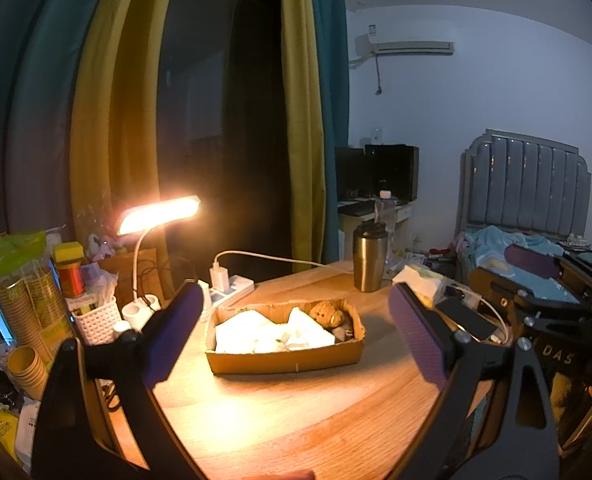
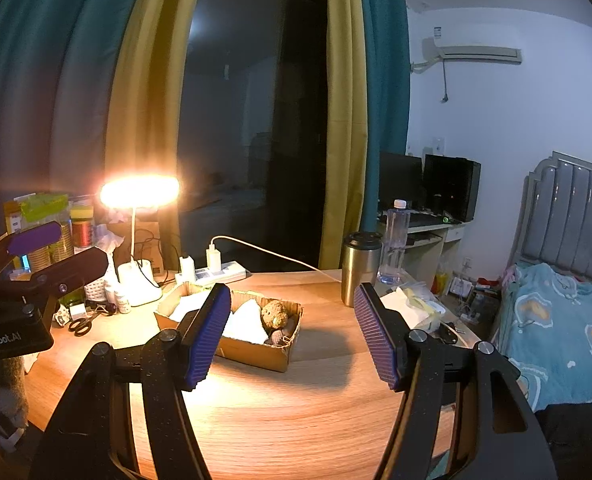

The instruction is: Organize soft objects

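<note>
A shallow cardboard box (image 1: pixel 287 356) (image 2: pixel 255 350) sits on the round wooden table (image 1: pixel 296 412) (image 2: pixel 296 412). In it lie white soft cloths (image 1: pixel 263 330) (image 2: pixel 247 322), a brown teddy bear (image 1: pixel 327 314) (image 2: pixel 275 314) and a small grey knitted thing (image 2: pixel 277 337). My left gripper (image 1: pixel 296 332) is open and empty, held above the table in front of the box; it also shows at the left of the right wrist view (image 2: pixel 63 250). My right gripper (image 2: pixel 291 334) is open and empty, just right of the box; it shows in the left wrist view (image 1: pixel 544 276).
A lit desk lamp (image 1: pixel 157 214) (image 2: pixel 139 190), power strip (image 1: pixel 231 286) (image 2: pixel 215 272) with chargers, steel tumbler (image 1: pixel 370 256) (image 2: pixel 360 266), water bottle (image 2: pixel 394 242), tissue pack (image 1: pixel 422 282) (image 2: pixel 416 308), phone (image 1: pixel 472 322), scissors (image 2: pixel 81 324), paper cups (image 1: pixel 23 304) and a white basket (image 1: pixel 95 316) ring the table. A bed (image 2: pixel 556 320) stands right.
</note>
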{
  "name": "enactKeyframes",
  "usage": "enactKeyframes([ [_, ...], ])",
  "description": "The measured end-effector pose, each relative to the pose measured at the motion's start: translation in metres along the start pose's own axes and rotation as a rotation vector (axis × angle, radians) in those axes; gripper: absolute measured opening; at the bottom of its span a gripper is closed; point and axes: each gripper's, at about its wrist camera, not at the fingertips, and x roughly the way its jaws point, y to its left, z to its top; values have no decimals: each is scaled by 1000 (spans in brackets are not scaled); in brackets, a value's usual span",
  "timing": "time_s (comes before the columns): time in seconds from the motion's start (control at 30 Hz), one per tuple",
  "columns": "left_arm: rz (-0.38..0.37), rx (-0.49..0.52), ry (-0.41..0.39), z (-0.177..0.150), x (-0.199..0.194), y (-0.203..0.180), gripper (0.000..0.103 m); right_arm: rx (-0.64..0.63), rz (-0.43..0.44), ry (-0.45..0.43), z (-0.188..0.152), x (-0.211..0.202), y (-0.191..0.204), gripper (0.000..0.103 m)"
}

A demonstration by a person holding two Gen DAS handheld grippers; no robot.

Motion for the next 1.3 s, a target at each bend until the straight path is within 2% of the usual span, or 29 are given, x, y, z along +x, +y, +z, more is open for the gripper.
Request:
enactKeyframes([
  [1.3,8,-1,-6,0,-3,0,95,0,2,5,1,-3,2,67],
])
